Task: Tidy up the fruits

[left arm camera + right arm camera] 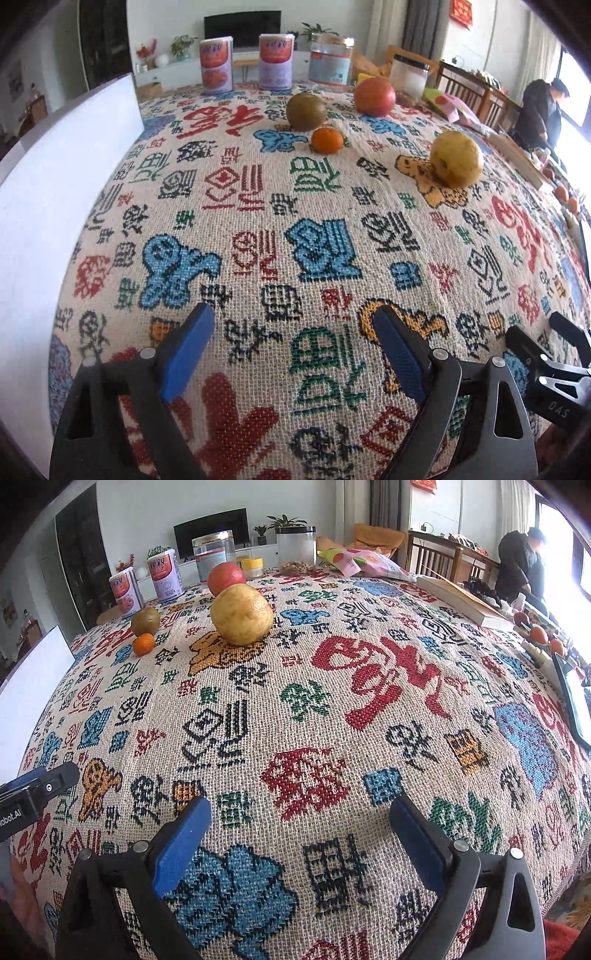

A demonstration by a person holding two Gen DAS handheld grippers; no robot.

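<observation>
Several fruits lie on the patterned tablecloth (pixel 295 206): a yellow fruit (pixel 456 158) at the right, a small orange (pixel 327 140), a green-brown fruit (pixel 306 111) and a red fruit (pixel 374 96) farther back. In the right wrist view the yellow fruit (pixel 242 614) is nearest, with the red fruit (pixel 225 576) behind it and the green-brown fruit (pixel 145 621) and small orange (pixel 143 644) to the left. My left gripper (pixel 293 319) is open and empty, low over the cloth. My right gripper (pixel 301 810) is open and empty, also well short of the fruits.
A white board (pixel 62 192) stands along the left edge. Two cans (pixel 216 64), jars (pixel 330 61) and snack bags (pixel 364 563) line the far edge. A book (pixel 461 600) and more fruit (pixel 539 635) lie at the right. A person (pixel 521 565) stands by the window.
</observation>
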